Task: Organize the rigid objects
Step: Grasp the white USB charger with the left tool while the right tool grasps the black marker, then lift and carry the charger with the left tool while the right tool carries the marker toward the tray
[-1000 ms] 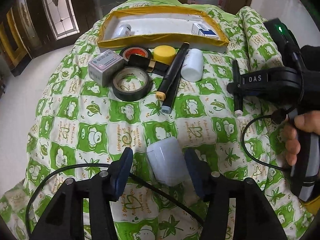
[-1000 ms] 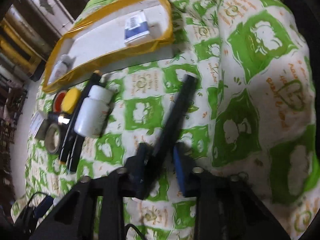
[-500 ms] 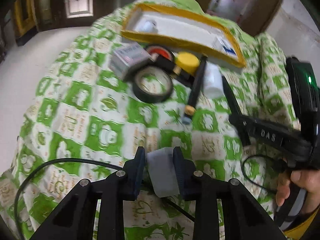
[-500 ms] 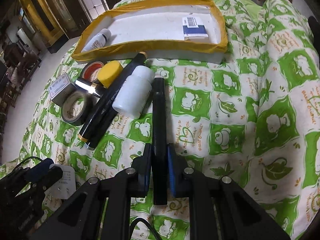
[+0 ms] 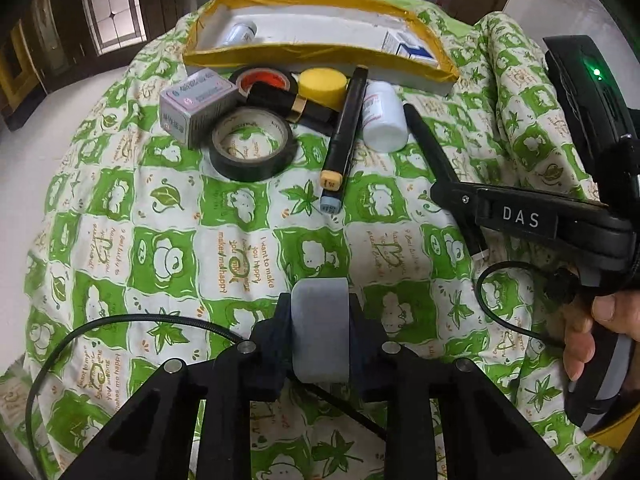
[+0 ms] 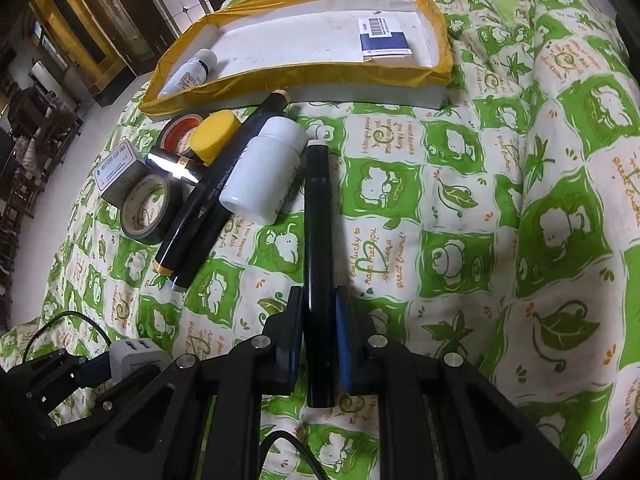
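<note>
A white USB charger block (image 5: 320, 332) sits between the pads of my left gripper (image 5: 320, 320), whose jaws are closing and press on its sides, low over the green patterned quilt (image 5: 168, 248). My right gripper (image 6: 318, 308) is shut on a black marker pen (image 6: 316, 220) that points toward the white tray with a yellow taped rim (image 6: 296, 76). In the left wrist view the right gripper (image 5: 456, 192) stands at the right, held by a hand (image 5: 588, 328). The tray holds a small bottle (image 6: 188, 74) and a blue and white box (image 6: 382, 38).
In front of the tray lie a grey box (image 5: 192, 106), a black tape roll (image 5: 252, 144), a red tape roll (image 5: 264, 80), a yellow cap (image 5: 322, 84), a black tube with a gold band (image 5: 292, 104), two markers (image 5: 344, 132) and a white bottle (image 5: 382, 116).
My left jaws have closed from wide open onto the charger block. The right gripper has rolled, clamped the black marker, and the marker has swung from slanted to straight toward the tray.
</note>
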`<action>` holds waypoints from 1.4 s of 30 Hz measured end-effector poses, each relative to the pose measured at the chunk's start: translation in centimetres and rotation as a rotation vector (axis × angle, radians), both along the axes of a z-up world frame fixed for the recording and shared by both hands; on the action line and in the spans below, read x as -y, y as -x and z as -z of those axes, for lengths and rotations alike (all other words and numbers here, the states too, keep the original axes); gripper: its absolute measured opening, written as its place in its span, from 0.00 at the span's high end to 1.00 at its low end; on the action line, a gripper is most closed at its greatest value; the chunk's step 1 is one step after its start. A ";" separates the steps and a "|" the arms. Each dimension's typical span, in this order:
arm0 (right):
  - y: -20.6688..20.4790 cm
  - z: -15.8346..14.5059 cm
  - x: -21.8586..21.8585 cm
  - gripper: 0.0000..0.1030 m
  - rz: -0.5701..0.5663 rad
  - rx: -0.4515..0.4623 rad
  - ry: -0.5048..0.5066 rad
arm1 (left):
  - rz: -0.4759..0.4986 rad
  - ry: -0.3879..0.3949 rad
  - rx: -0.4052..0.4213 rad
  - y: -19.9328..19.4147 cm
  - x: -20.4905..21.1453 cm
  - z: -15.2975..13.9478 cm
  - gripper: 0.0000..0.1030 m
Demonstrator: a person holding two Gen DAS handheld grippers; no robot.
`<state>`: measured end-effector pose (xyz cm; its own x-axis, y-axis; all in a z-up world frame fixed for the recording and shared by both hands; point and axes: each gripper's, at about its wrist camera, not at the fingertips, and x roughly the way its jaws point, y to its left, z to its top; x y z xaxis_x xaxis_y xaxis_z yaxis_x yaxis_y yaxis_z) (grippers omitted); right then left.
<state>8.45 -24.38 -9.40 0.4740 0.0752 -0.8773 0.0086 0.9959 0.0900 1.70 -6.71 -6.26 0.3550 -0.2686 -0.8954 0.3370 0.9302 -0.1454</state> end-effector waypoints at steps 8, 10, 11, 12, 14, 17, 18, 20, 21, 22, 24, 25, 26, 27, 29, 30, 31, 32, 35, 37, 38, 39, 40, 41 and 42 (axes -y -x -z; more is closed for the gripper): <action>0.6 -1.2 0.6 0.86 -0.001 0.028 -0.082 | -0.027 0.058 0.070 0.4 -0.8 -1.3 0.75; 1.1 -1.7 1.2 0.86 0.005 0.039 -0.131 | -0.036 0.076 0.080 0.5 -1.3 -1.6 0.75; 1.2 -2.0 1.4 0.86 0.006 0.045 -0.144 | -0.039 0.082 0.083 0.5 -1.5 -1.7 0.75; 1.3 -2.1 1.5 0.86 0.007 0.050 -0.156 | -0.042 0.087 0.086 0.5 -1.6 -1.8 0.75; 1.7 -2.4 1.8 0.86 0.009 0.056 -0.178 | -0.046 0.093 0.089 0.5 -1.7 -1.9 0.75; 2.0 -2.2 1.5 0.86 -0.004 0.046 -0.171 | -0.047 0.090 0.089 0.5 -1.7 -1.9 0.75; 2.1 -2.1 1.4 0.86 -0.009 0.036 -0.162 | -0.046 0.086 0.087 0.5 -1.6 -1.9 0.75; 1.6 -0.8 0.8 0.86 -0.014 -0.022 -0.133 | -0.045 0.077 0.080 0.4 -1.5 -1.7 0.75; 1.3 -0.2 0.7 0.86 -0.010 -0.048 -0.129 | -0.045 0.074 0.080 0.4 -1.4 -1.6 0.75; 1.2 0.2 0.7 0.86 -0.006 -0.064 -0.123 | -0.044 0.072 0.080 0.4 -1.4 -1.6 0.75; 1.1 0.2 0.7 0.86 0.000 -0.060 -0.126 | -0.044 0.070 0.080 0.3 -1.3 -1.6 0.75; 1.0 0.0 0.8 0.84 0.004 -0.050 -0.135 | -0.043 0.070 0.079 0.3 -1.3 -1.6 0.75; 0.9 0.0 0.8 0.82 0.010 -0.045 -0.139 | -0.043 0.068 0.079 0.3 -1.3 -1.6 0.75; 0.8 0.1 0.9 0.81 0.017 -0.044 -0.139 | -0.042 0.066 0.079 0.4 -1.3 -1.5 0.75; 0.4 0.3 1.2 0.81 0.029 -0.048 -0.151 | -0.040 0.063 0.080 0.3 -1.2 -1.5 0.75; 0.3 0.4 1.3 0.81 0.033 -0.048 -0.157 | -0.039 0.062 0.081 0.3 -1.1 -1.5 0.75; 0.1 0.5 1.4 0.81 0.038 -0.048 -0.162 | -0.039 0.061 0.081 0.3 -1.1 -1.5 0.75; 0.0 0.6 1.5 0.81 0.039 -0.047 -0.162 | -0.039 0.060 0.081 0.3 -1.1 -1.5 0.75; -0.1 0.5 1.1 0.86 0.029 -0.034 -0.132 | -0.038 0.059 0.085 0.3 -1.1 -1.5 0.75; -0.3 0.3 0.4 0.86 0.014 -0.016 -0.101 | -0.038 0.059 0.087 0.4 -1.1 -1.6 0.75; -0.2 0.2 0.2 0.86 0.010 -0.008 -0.095 | -0.038 0.060 0.088 0.4 -1.1 -1.6 0.75; -0.2 0.1 0.2 0.86 0.007 0.000 -0.091 | -0.038 0.061 0.088 0.4 -1.2 -1.6 0.75; -0.1 -0.1 0.1 0.86 0.005 0.010 -0.090 | -0.039 0.062 0.089 0.4 -1.2 -1.6 0.75; 0.1 -0.4 0.2 0.86 0.005 0.022 -0.093 | -0.039 0.062 0.090 0.4 -1.2 -1.6 0.75; 0.2 -0.6 0.3 0.86 0.007 0.032 -0.100 | -0.039 0.063 0.091 0.4 -1.2 -1.7 0.75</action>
